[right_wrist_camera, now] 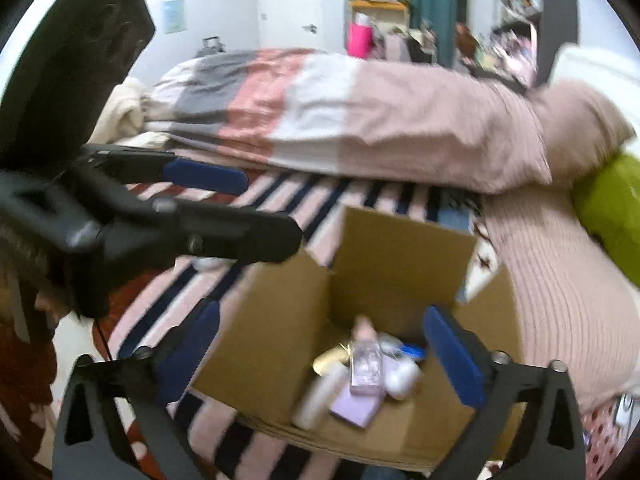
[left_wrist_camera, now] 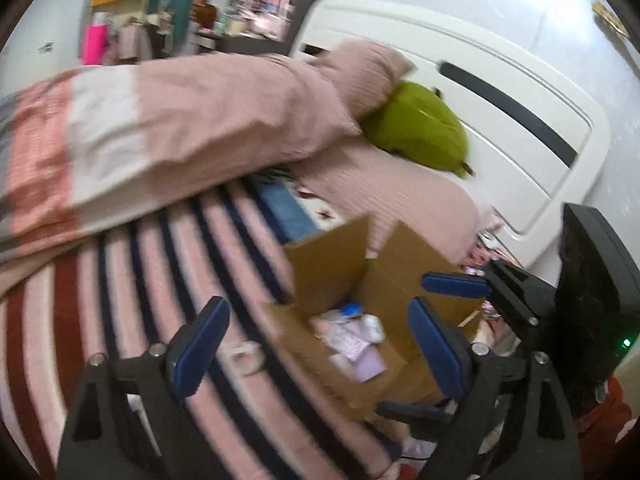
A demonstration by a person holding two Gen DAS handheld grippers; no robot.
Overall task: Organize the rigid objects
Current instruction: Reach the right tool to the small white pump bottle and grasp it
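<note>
An open cardboard box [right_wrist_camera: 400, 248] sits on a striped blanket on the bed, and it also shows in the left wrist view [left_wrist_camera: 332, 268]. Inside lie several small items: a clear pink bottle [right_wrist_camera: 365, 364], a white tube [right_wrist_camera: 320, 396], a lilac packet [right_wrist_camera: 356, 408] and a white round thing [right_wrist_camera: 402, 380]. My right gripper [right_wrist_camera: 320, 356] is open and empty, just above the box's near side. My left gripper [left_wrist_camera: 316, 340] is open and empty, over the box's left edge; it also shows in the right wrist view [right_wrist_camera: 240, 208]. A small white object [left_wrist_camera: 244, 356] lies on the blanket left of the box.
The striped blanket [left_wrist_camera: 120, 280] covers the bed. A folded pink, white and grey duvet [right_wrist_camera: 340, 112] lies behind the box. A green pillow [left_wrist_camera: 420, 124] rests by the white headboard [left_wrist_camera: 480, 92]. Cluttered shelves [right_wrist_camera: 512, 12] stand at the far wall.
</note>
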